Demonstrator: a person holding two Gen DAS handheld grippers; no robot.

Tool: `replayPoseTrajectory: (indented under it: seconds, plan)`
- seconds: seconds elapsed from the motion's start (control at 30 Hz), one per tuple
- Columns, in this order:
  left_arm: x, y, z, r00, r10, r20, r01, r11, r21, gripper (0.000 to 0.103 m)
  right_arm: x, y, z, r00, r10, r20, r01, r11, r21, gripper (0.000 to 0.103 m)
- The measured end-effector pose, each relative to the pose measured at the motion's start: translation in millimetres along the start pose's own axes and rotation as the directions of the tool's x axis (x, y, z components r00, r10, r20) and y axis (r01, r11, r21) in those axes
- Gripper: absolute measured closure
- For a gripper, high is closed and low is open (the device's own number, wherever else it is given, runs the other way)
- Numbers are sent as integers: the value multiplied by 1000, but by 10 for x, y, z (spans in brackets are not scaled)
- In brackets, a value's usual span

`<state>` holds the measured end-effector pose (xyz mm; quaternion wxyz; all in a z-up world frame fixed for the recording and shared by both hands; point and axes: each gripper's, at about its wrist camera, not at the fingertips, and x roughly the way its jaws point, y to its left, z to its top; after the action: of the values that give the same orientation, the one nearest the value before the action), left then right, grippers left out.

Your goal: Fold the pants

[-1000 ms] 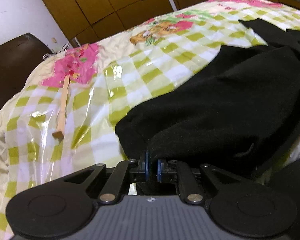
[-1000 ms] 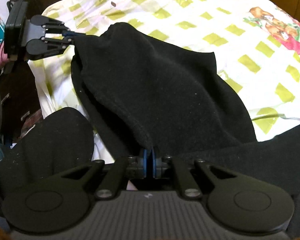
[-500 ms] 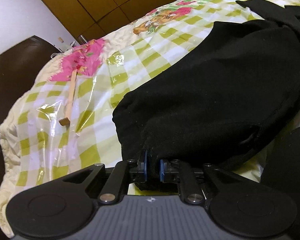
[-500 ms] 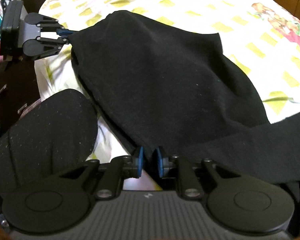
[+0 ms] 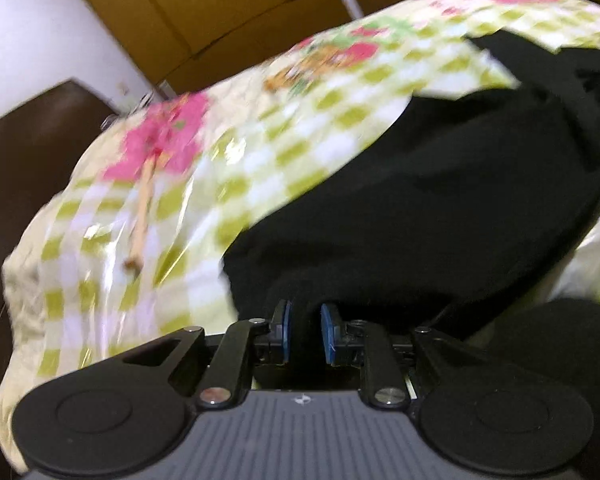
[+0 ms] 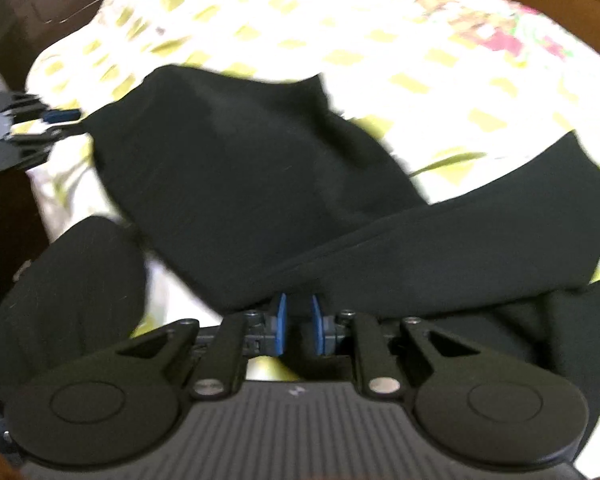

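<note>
both pairs of tongs were clamped on the black pants a second ago; since then their blue pads have parted and both have drawn back along the near edge of the cloth. left tongs: jaws opening, a narrow gap showing, dark cloth between the pads; cannot tell whether the pads touch it. in the right wrist view the left tongs sit at the far left corner of the garment, pads apart, tips right at the cloth edge. right tongs: narrow gap, black fabric seen through it, no visible pinch.

pants lie on the bed, spread over a green-and-white checked cover with pink printed patches. broad upper part lies flat toward the left; one leg runs off to the right, and its end folds back under near the right edge. in the left wrist view the pants fill the right half of the frame, near edge bunched just ahead of the pads.

thin wooden stick lies on the cover, well apart from the pants. brown wardrobe stands behind the bed. both views motion-blurred.
</note>
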<state>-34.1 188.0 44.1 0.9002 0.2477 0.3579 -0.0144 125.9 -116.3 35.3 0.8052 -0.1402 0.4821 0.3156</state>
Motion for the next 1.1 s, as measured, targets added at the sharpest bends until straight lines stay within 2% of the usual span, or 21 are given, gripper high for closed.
replayPoseTrajectory:
  seconds: [0.1,0.17,0.23,0.27,0.4,0.5,0.53,0.57,0.63,0.7,0.77,0.8,0.87,0.9,0.97,1.03,1.07,1.1]
  plan:
    - [-9,-240,301,992,-104,66,103,995,15,69,-31,-211,167,998,-60,-7,60,996,-60,82]
    - [52,-418,520,973,-210,98,212,977,-11,70,-11,-362,302,993,-114,-8,112,983,-147,77]
    - [149,-658,755,935,-328,134,334,942,-28,70,70,-581,435,985,-173,-26,163,961,-221,75]
    - [212,-789,861,917,-370,146,379,925,-31,70,109,-711,480,981,-190,-40,177,960,-215,75]
    - [572,-1266,1238,840,-520,155,530,848,-29,69,295,-1384,732,976,-204,-79,201,979,-41,73]
    - [805,-1528,1432,816,-564,127,571,821,-18,69,498,-1751,972,959,-255,-120,253,967,-35,73]
    - [845,-1562,1470,809,-575,121,581,814,-11,69,564,-1805,1029,953,-277,-123,265,958,-109,73]
    - [883,-1563,1506,802,-587,114,591,806,-9,69,628,-1792,1077,946,-302,-116,269,933,-238,73]
    - [924,-1551,1560,785,-613,89,616,788,-11,69,704,-1742,1128,935,-333,-122,239,845,-478,73]
    - [944,-1527,1590,776,-628,69,630,777,-15,69,793,-1700,1162,934,-322,-158,148,748,-647,74]
    - [980,-1526,1645,764,-643,51,645,764,-31,69,866,-1627,1147,922,-352,-158,96,605,-790,70]
    - [997,-1543,1654,758,-650,45,652,757,-40,69,908,-1593,1124,917,-371,-145,73,515,-854,66]
    - [1019,-1567,1658,750,-661,36,661,748,-54,69,981,-1562,1104,917,-366,-159,7,412,-911,61]
    - [1032,-1575,1661,746,-665,33,666,744,-57,69,1029,-1553,1107,912,-363,-191,-35,393,-919,60]
    - [1064,-1587,1668,736,-676,31,677,733,-68,70,1178,-1562,1068,884,-378,-275,-129,369,-920,59]
    - [1091,-1587,1662,732,-680,36,681,729,-73,69,1279,-1569,972,868,-400,-294,-171,314,-934,59]
    - [1105,-1588,1655,732,-680,37,680,729,-75,69,1328,-1580,934,860,-412,-300,-184,299,-936,62]
    - [1110,-1590,1643,734,-679,37,679,730,-76,69,1356,-1590,925,857,-416,-304,-180,310,-933,62]
